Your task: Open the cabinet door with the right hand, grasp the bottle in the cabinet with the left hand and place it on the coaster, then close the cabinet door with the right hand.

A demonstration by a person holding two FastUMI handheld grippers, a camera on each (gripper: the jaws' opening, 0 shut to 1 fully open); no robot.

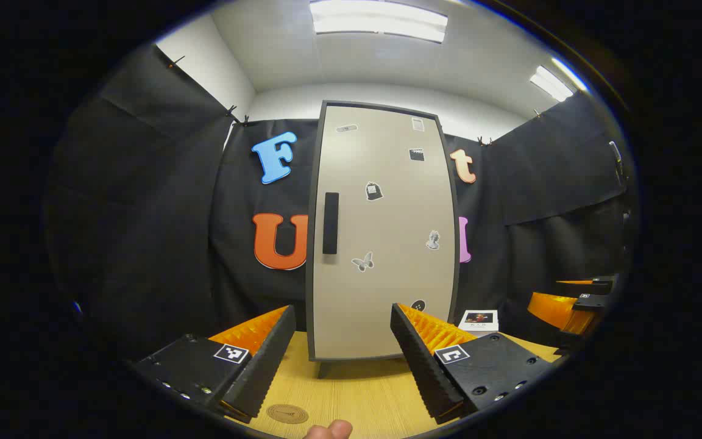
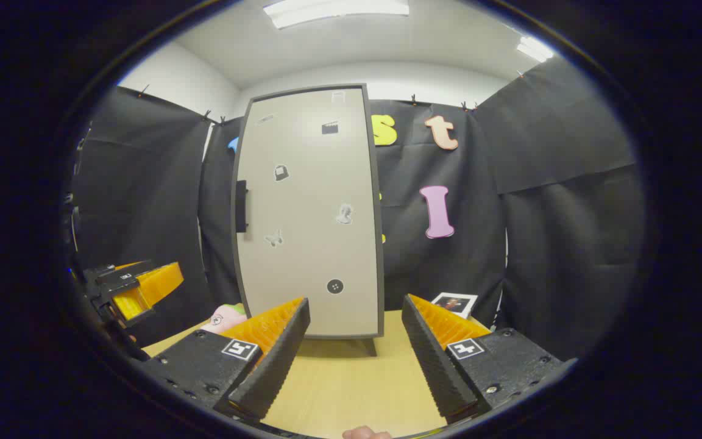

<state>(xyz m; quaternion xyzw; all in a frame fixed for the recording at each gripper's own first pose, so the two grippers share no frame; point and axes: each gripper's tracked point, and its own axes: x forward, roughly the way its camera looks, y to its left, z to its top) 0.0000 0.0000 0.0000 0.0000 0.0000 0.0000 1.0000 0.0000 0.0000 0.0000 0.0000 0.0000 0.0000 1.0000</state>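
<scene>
Both grippers hang spread wide and empty over the wooden table (image 1: 351, 390), well back from the cabinet (image 1: 381, 235), whose door is shut, so no step of the task is done yet. In the left gripper view the left gripper (image 1: 342, 360) faces the door with the dark handle (image 1: 330, 223) at about 10 o'clock from the door's centre; the coaster (image 1: 287, 414) lies on the table at 6 o'clock, just below the left finger. The right gripper (image 2: 354, 350) sees the same handle (image 2: 241, 206) at its 10 o'clock, on the door's far edge from that hand.

The bottle is presumably behind the door (it cannot be confirmed from here). The chief risk is the reach: the right gripper must cross toward the left gripper (image 2: 138, 286) to get the handle, and the two could collide. A shallow pinch could slip off the handle, and a hard pull might drag the cabinet on its short legs. The door may also swing into the photo card (image 2: 456, 303).
</scene>
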